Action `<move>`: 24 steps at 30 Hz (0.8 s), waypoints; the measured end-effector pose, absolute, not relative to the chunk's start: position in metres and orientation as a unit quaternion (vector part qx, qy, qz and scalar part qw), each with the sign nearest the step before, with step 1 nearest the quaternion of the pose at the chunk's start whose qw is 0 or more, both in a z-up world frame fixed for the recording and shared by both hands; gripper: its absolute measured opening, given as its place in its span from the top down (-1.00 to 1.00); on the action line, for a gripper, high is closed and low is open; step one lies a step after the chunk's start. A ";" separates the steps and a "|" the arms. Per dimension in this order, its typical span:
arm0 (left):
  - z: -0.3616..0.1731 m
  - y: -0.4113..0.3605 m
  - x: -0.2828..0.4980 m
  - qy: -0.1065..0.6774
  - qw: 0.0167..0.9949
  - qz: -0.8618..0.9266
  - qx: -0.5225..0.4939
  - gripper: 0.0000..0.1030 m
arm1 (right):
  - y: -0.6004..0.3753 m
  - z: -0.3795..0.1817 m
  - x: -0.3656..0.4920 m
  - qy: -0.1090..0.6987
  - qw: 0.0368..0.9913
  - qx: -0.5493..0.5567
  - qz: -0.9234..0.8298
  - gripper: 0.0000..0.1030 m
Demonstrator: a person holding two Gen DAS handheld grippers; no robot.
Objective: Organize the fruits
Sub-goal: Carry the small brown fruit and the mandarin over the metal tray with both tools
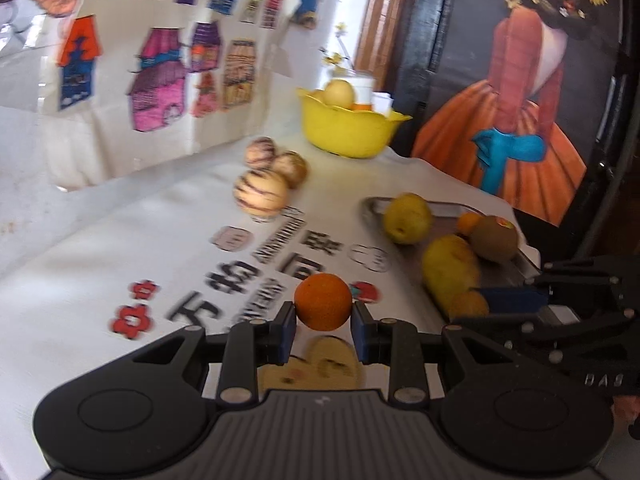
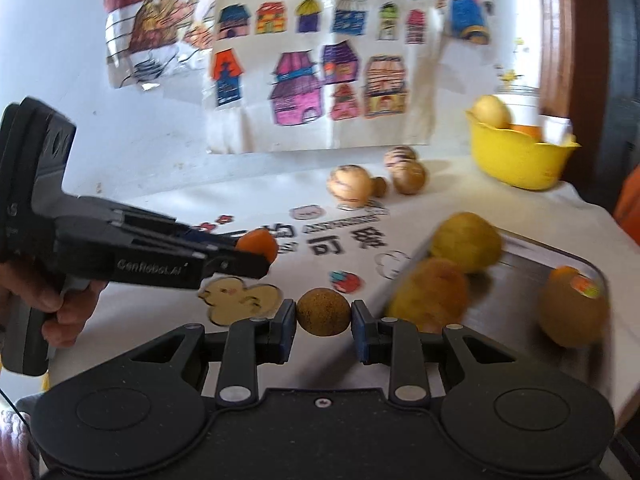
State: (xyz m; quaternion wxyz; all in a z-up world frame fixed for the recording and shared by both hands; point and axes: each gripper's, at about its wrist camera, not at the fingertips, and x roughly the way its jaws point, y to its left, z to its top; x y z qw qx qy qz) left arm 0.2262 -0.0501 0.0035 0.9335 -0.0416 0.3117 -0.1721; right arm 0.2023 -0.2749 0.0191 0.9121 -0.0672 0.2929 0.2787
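Left wrist view: our left gripper (image 1: pixel 323 322) is clenched on a small orange (image 1: pixel 323 301), the blue pads pressing its two sides, so the fruit rides clear above the printed tablecloth (image 1: pixel 120 264). In the right wrist view our right gripper (image 2: pixel 323 322) grasps a small brown round fruit (image 2: pixel 323 312) the same way, gripped across its middle, which we judge keeps a round thing from rolling out.

Both fruits are lifted off the table, near the metal tray (image 1: pixel 524 268). We take it we are carrying them to be sorted, perhaps toward the yellow bowl (image 1: pixel 344 128) at the far end of the table.

The tray holds a yellow pear-like fruit (image 1: pixel 407 218), a kiwi with a sticker (image 1: pixel 494 238), a long yellow fruit (image 1: pixel 450 266) and a small orange one behind the kiwi. The bowl holds a pale round fruit (image 1: pixel 339 92) and something orange beside it. Three striped melons (image 1: pixel 262 194) sit loose on the cloth between bowl and tray.
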 end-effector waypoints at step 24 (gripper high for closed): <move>-0.005 -0.147 0.209 0.330 0.905 -0.266 -0.041 0.38 | -0.381 -0.005 0.236 0.299 0.943 -0.033 0.144 0.39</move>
